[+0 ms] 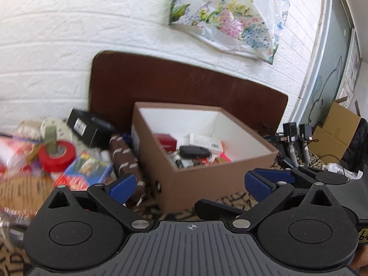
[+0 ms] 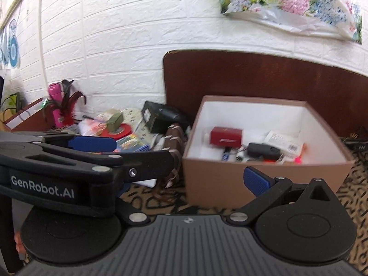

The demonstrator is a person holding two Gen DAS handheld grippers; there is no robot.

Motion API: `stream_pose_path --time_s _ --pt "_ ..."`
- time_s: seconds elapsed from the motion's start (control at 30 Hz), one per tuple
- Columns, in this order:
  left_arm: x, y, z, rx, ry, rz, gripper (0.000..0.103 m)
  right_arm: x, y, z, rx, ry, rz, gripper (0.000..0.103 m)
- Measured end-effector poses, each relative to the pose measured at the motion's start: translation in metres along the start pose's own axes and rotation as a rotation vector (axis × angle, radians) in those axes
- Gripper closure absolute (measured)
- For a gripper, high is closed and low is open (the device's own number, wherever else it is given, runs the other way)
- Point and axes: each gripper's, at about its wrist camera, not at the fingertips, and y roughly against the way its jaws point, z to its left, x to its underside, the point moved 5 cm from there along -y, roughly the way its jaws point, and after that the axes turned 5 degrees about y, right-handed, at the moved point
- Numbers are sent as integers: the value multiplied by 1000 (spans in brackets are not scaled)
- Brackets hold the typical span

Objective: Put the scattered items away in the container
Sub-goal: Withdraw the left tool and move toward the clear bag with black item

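At the far left, a loose pile lies on the patterned table [image 1: 232, 201]: a red tape roll [image 1: 57, 157], a colourful small box [image 1: 88, 169], a black box [image 1: 88, 124] and a brown striped roll [image 1: 127, 158] touching the container's left wall. The left hand-held gripper [image 1: 189, 185] hangs open and empty, its blue pads wide apart before the brown cardboard container [image 1: 207, 177]. Inside lie a red box [image 2: 226, 135], a black key fob [image 2: 264, 149] and papers. The right hand-held gripper [image 2: 179, 161] appears open, holding nothing.
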Motion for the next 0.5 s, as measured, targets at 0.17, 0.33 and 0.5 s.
stream_pose_path --time_s 0.17,0.33,0.5 --pt "26 12 22 -15 48 15 0 20 -5 29 -25 33 22 0" --pt "47 26 47 -34 93 29 0 34 -8 58 -59 73 34 0" --pt "63 41 70 -93 86 26 0 47 -15 89 -73 169 54 0"
